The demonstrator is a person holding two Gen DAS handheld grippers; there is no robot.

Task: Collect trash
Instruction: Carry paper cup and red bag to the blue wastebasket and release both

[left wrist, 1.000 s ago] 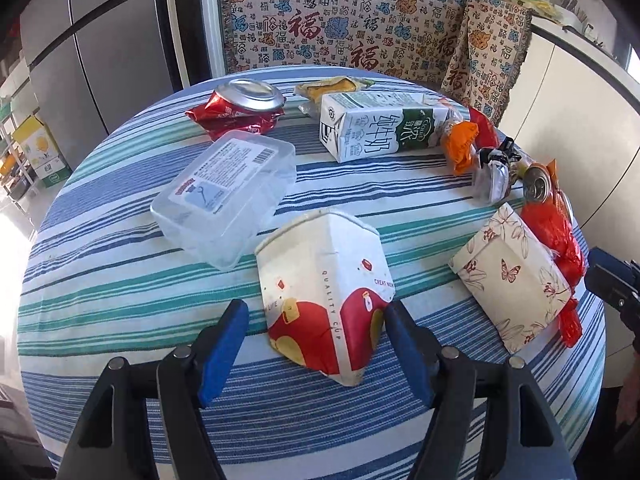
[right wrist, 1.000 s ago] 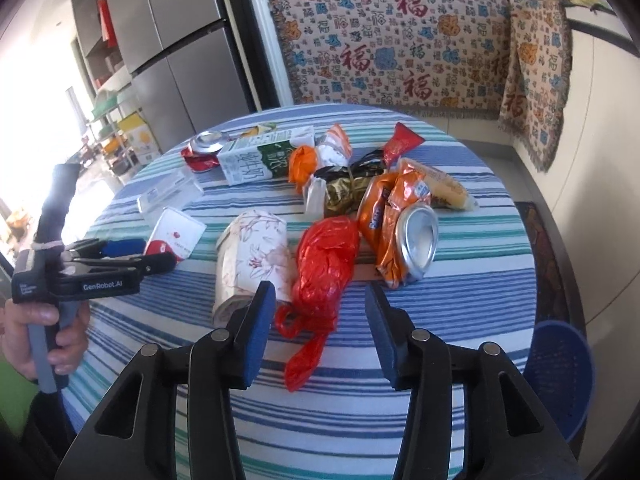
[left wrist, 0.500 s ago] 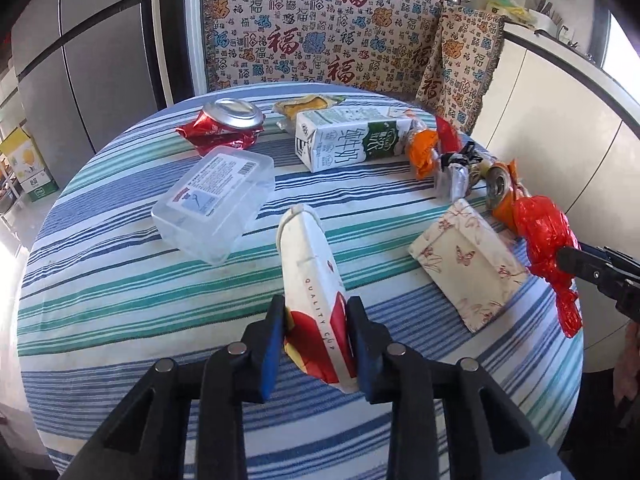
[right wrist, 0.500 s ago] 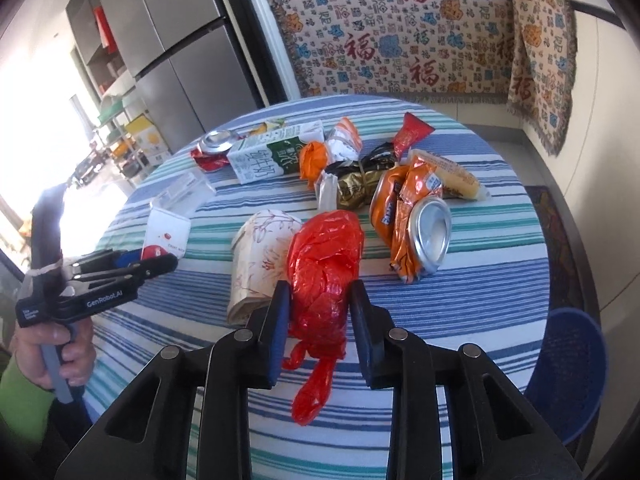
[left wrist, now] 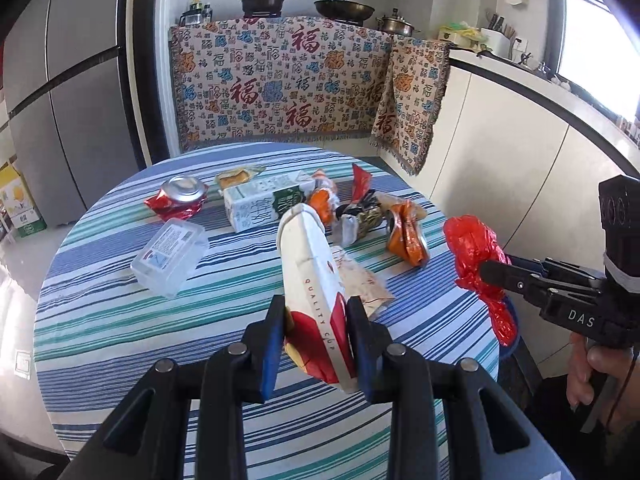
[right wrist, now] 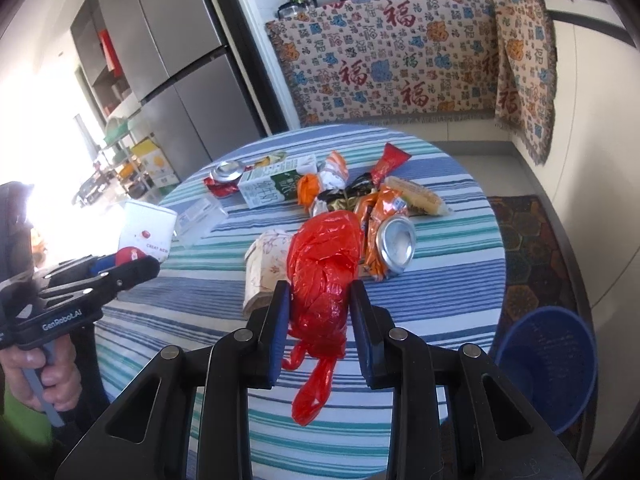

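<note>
Clamping a flattened white-and-red paper cup, the left gripper holds it clear above the round striped table (cup squashed thin). Right gripper pinches a crumpled red plastic bag, tail dangling below; blue plastic bin sits right of it.

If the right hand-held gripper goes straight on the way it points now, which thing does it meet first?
Probably the flattened floral paper cup lying on the striped tablecloth, just beyond the crumpled red plastic bag that the right hand-held gripper holds. The crushed silver can lies close beside it, so depth leaves some doubt.
</note>
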